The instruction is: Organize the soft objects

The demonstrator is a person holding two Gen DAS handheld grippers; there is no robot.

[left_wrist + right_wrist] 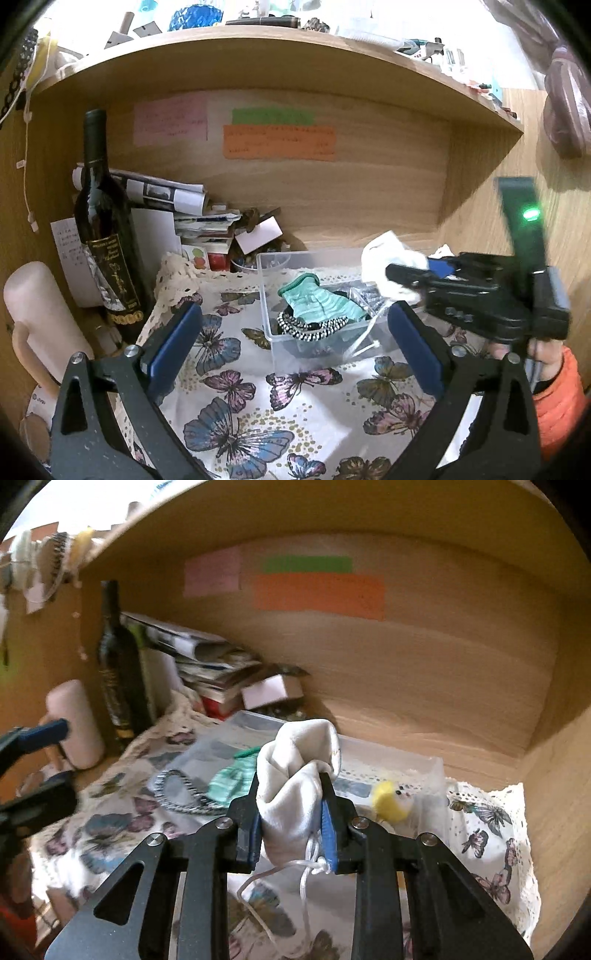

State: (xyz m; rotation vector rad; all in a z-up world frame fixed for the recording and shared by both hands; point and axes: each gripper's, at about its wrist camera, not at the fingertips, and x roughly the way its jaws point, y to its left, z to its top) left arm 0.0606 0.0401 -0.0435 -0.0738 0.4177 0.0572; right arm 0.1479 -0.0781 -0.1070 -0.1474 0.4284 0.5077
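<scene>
Here, right claw [290, 801] grips a white pouch [291, 775] over the clear bin [273, 343]; left claw [291, 339] gapes, wine bottle [105, 229] beside.

Enclosure: light wooden alcove [369, 192], grain running sideways, under an overhanging shelf [280, 55].
Back panel: pink note [170, 119], green note [272, 116], orange note [279, 142] stuck on it.
Surface covering: butterfly-print cloth [236, 398] with a lace edge.
Left corner: dark wine bottle [105, 236] upright; stacked papers [184, 210] beside it.
Shelf top: cluttered, brightly lit from behind.
</scene>
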